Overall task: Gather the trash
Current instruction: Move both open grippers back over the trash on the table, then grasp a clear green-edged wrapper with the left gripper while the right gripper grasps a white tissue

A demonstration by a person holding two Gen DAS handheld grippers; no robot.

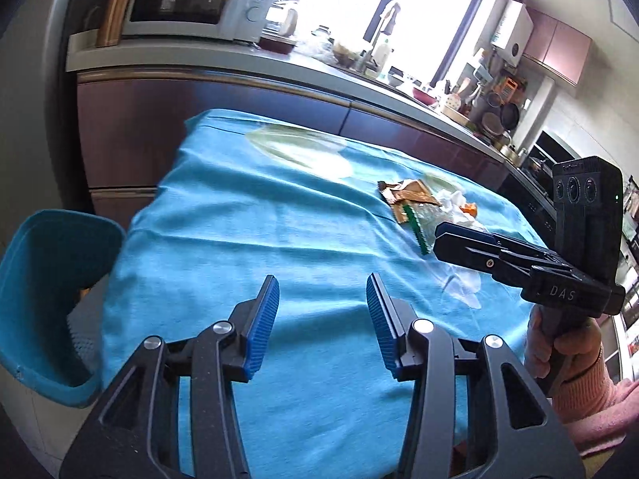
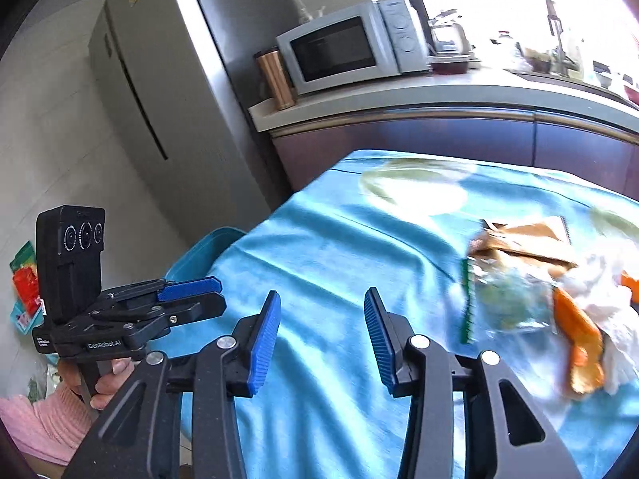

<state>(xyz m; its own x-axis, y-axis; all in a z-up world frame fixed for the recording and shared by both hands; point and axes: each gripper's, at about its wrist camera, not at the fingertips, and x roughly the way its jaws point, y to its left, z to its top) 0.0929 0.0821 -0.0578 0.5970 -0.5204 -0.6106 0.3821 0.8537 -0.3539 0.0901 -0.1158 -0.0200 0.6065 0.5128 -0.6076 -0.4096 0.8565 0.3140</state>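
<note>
Right wrist view: right gripper (image 2: 321, 337) hanging part-open, gripping nothing; trash pile (image 2: 531, 299) lying at 2 o'clock on blue cloth (image 2: 339, 247). Left gripper (image 1: 322, 323) likewise gaping, empty. Risk: crumpled tissue and slick wrappers slipping loose, cloth bunching under pads.

Bright window (image 1: 431, 12), kitchen counter (image 1: 223, 62), microwave (image 1: 191, 0), fridge (image 2: 159, 92)

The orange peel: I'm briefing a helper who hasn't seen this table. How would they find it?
Find the blue tablecloth before the kitchen counter. A trash pile lies on it: brown wrapper, white tissue. The orange peel lies against the tissue, the only bright orange piece there.
</note>
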